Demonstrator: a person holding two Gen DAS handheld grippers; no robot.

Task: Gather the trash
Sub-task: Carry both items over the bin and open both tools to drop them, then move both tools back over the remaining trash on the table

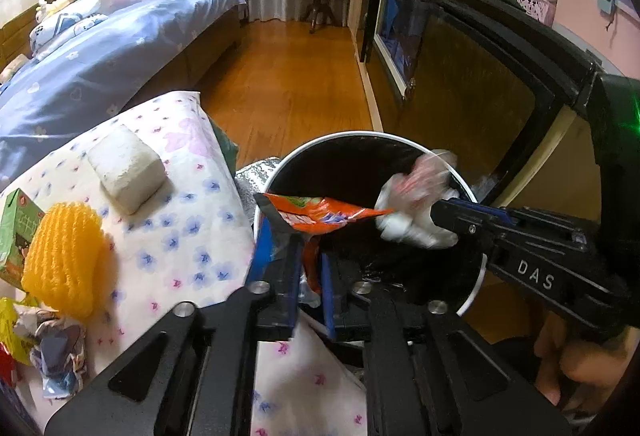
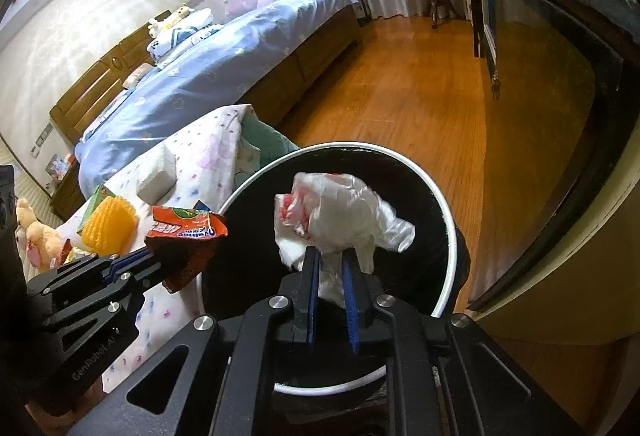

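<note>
A round bin (image 1: 360, 135) with a white rim and black inside stands on the floor beside a floral-cloth surface. My left gripper (image 1: 310, 256) is shut on an orange snack wrapper (image 1: 328, 213), which juts out flat over the bin's left edge. My right gripper (image 2: 330, 256) is shut on a crumpled white plastic bag with red print (image 2: 348, 211), held above the bin's open mouth (image 2: 440, 203). In the right wrist view the left gripper (image 2: 168, 264) and its wrapper (image 2: 184, 232) come in from the left. In the left wrist view the right gripper (image 1: 444, 213) and the bag (image 1: 412, 195) enter from the right.
On the floral cloth (image 1: 180, 236) lie a yellow foam net (image 1: 60, 252), a white block (image 1: 128, 171), a green carton (image 1: 16, 232) and crumpled wrappers (image 1: 60, 356). A bed (image 1: 100, 55) is behind, a dark cabinet (image 1: 480, 75) to the right, wood floor (image 1: 288, 75) between.
</note>
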